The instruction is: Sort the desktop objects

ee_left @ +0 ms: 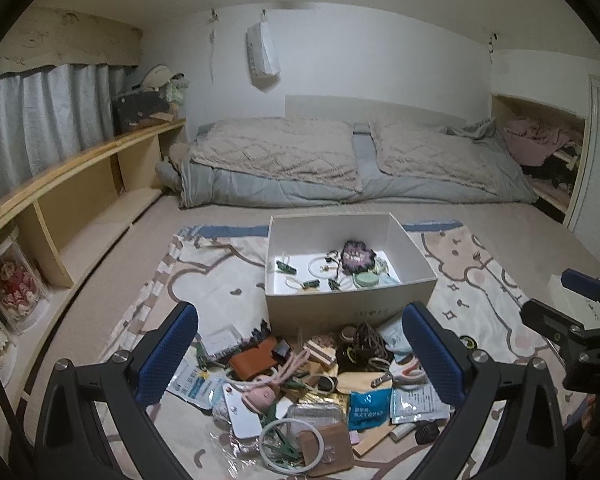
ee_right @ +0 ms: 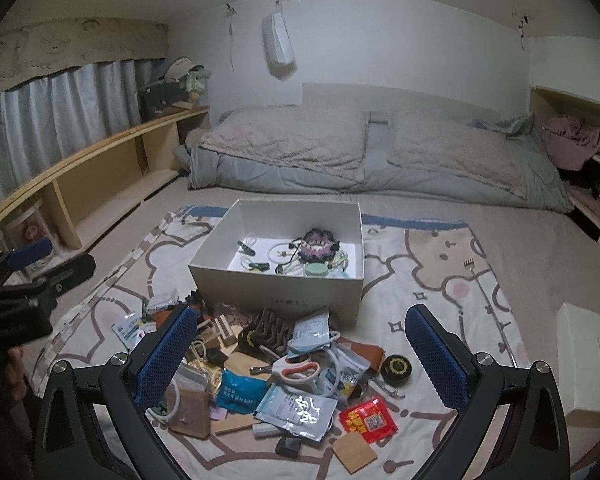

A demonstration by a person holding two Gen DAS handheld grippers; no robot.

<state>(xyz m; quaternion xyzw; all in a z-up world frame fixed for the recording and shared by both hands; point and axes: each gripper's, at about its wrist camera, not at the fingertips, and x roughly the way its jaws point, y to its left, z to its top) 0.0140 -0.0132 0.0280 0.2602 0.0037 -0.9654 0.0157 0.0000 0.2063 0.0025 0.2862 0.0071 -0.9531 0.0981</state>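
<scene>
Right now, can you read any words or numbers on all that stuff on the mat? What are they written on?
Nothing reads clearly enough to quote.
Blue packet: white Chinese characters, too blurred.
Red packet: yellow characters and a square code, too blurred.
Cardboard box: faint print on its front wall, too small.
White box: small dark marks on top, unreadable.
White packets: fine print, too small.

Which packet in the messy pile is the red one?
The red packet lies at the pile's near right edge, just below the round black tin. The other packets are blue or pale silvery-blue.
</scene>
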